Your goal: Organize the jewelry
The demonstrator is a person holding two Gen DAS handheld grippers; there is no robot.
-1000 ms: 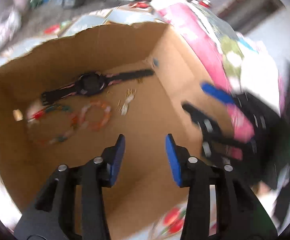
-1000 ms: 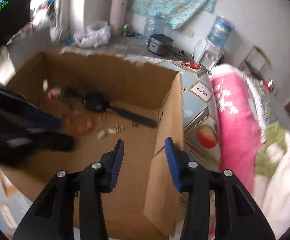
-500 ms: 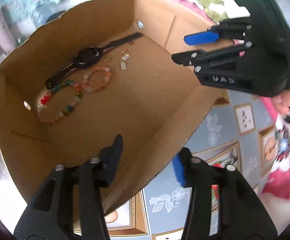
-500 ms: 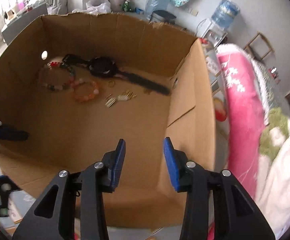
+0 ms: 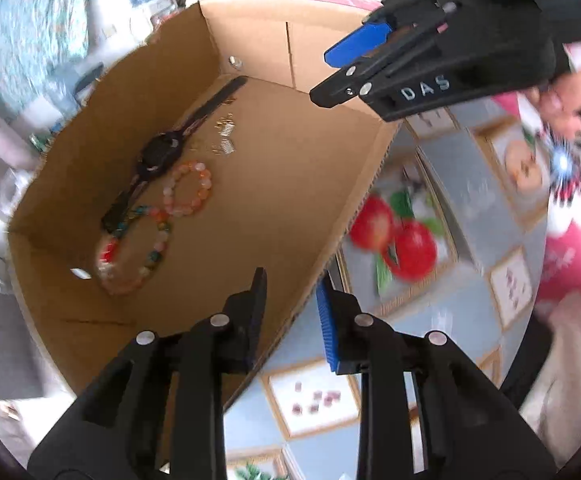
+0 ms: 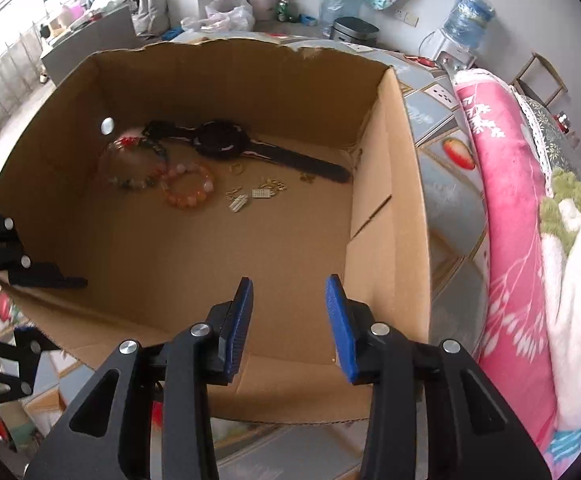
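Both hand-held grippers are empty and spread apart. Over the last second my left hand-held gripper (image 5: 290, 308) has swung from inside the cardboard box (image 6: 386, 208) out to its side wall, and its 2 fingers now straddle that wall, 1 inside and 1 outside, without visibly pinching it. My right hand-held gripper (image 6: 288, 316) has moved from the box's right wall to the near wall and now hangs above the bare cardboard floor just inside it, jaws apart with nothing between them.

I read that as the box being steadied or turned rather than any piece being picked; the sorting itself has not begun.

All the jewelry lies toward the far-left corner of the box floor: the black watch (image 6: 222, 144) stretched along the far wall, the orange bead bracelet (image 6: 188, 190) just in front of it, the multicoloured bead bracelet (image 6: 130, 164) touching it on the left, and a scatter of small gold and silver pieces (image 6: 250, 194) to the right of the orange one.

Only the right wrist view shows the small pieces sharply enough to count a ring and several charms; in the left wrist view they are a smear. Only the left wrist view shows the wall between my left fingers, the patterned cloth (image 5: 450, 208) on the surface under the box, and the person's hand (image 5: 570, 96) on the right tool.
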